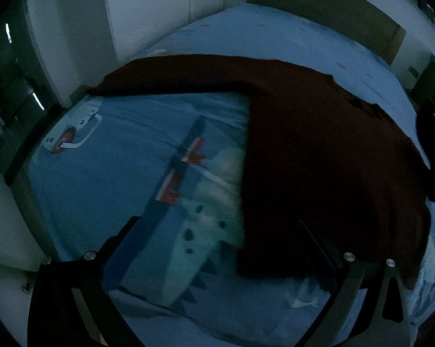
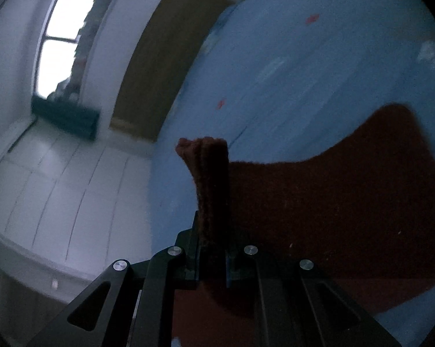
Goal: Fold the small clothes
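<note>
A dark maroon knitted garment [image 1: 318, 150] lies spread over a blue patterned bed sheet [image 1: 110, 156], with one long arm of it running off to the left at the back. My left gripper [image 1: 217, 219] hangs over the sheet with its fingers wide open. The garment's left edge lies just inside the right finger [image 1: 313, 234], and nothing is clamped. In the right wrist view my right gripper [image 2: 211, 231] is shut on a bunched fold of the garment [image 2: 333, 202]. The fold sticks up past the fingertips, and the rest of the cloth trails to the right over the sheet [image 2: 304, 66].
The bed's left edge [image 1: 26, 179] drops to a pale floor and white wall panels [image 1: 148, 14]. In the blurred right wrist view a bright window [image 2: 61, 29], a brown panel [image 2: 156, 72] and floor tiles [image 2: 61, 179] lie left of the bed.
</note>
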`<action>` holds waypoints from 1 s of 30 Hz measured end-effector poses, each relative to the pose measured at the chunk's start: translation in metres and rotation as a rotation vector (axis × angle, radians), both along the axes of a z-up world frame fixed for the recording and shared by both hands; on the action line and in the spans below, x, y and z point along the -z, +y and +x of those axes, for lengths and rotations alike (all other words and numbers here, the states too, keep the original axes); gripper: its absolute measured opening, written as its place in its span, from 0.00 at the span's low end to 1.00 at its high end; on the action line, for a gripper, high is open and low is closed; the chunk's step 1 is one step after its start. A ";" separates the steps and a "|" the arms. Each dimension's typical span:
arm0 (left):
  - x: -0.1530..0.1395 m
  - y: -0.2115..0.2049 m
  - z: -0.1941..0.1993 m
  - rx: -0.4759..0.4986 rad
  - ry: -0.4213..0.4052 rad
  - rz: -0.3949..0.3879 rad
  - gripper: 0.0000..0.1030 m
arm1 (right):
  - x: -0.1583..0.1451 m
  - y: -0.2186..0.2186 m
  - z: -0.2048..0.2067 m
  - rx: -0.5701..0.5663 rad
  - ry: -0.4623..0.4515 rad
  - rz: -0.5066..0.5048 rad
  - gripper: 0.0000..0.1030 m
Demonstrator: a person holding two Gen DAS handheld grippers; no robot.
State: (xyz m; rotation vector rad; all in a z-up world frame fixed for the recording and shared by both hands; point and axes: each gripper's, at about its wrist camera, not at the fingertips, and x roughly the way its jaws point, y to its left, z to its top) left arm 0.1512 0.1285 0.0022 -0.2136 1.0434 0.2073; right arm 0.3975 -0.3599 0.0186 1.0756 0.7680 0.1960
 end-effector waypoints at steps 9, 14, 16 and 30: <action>0.013 0.065 -0.008 -0.116 0.025 -0.081 0.98 | 0.007 0.148 0.046 -0.183 -0.012 -0.055 0.11; 0.023 0.083 -0.015 -0.141 0.030 -0.088 0.98 | 0.036 0.212 0.046 -0.274 0.030 -0.118 0.11; 0.026 0.086 -0.016 -0.141 0.029 -0.090 0.98 | 0.047 0.234 0.046 -0.315 0.049 -0.152 0.11; 0.040 0.103 -0.014 -0.155 0.024 -0.125 0.98 | 0.083 0.342 0.066 -0.499 0.099 -0.327 0.12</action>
